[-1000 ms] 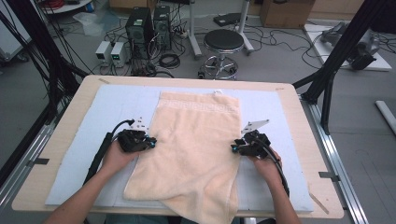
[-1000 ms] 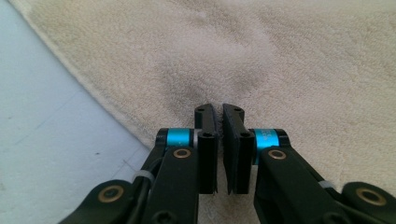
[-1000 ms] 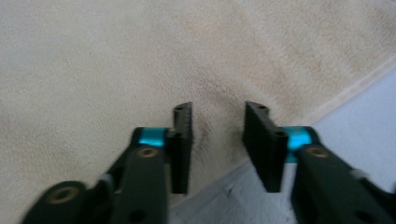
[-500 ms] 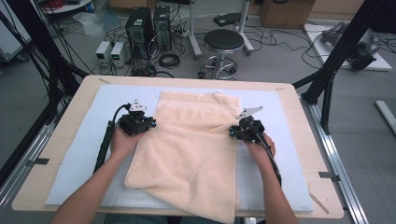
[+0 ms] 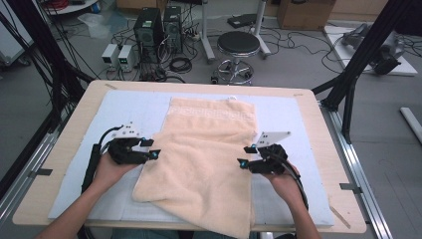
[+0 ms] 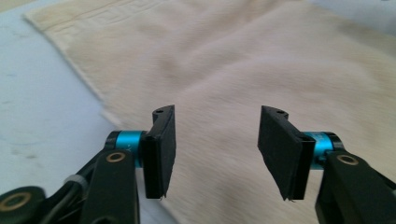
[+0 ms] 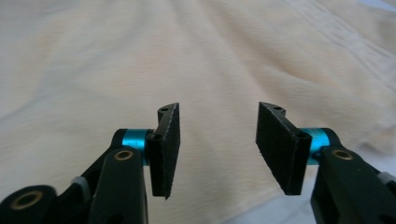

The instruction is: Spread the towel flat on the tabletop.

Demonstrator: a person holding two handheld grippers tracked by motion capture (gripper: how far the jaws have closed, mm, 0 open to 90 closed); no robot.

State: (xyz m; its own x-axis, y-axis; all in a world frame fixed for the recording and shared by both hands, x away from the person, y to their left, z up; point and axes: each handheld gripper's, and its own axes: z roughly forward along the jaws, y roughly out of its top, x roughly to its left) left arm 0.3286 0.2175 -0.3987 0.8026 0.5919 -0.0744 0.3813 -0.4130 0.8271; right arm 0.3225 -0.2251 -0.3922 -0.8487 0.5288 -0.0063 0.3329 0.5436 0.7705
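A cream towel (image 5: 204, 159) lies lengthwise on the pale blue mat (image 5: 124, 109), its patterned hem at the far end and its near corner hanging over the table's front edge. My left gripper (image 5: 155, 152) hovers at the towel's left edge and my right gripper (image 5: 242, 158) at its right edge, both pointing inward. In the left gripper view the left gripper (image 6: 215, 128) stands apart above the towel (image 6: 243, 60), with nothing between the pads. The right gripper (image 7: 217, 126) is likewise apart over the towel (image 7: 187, 56). Both sets of jaws have just been opening.
The wooden table (image 5: 74, 114) carries the mat. Black frame posts (image 5: 363, 55) stand at both sides. Beyond the far edge are a round stool (image 5: 240, 45), computer towers (image 5: 159, 25) and loose cables on the floor.
Both grippers were closed at the towel's side edges and pushed away from the person; now they have let go, opened and drawn back toward the person. The towel lies flat.
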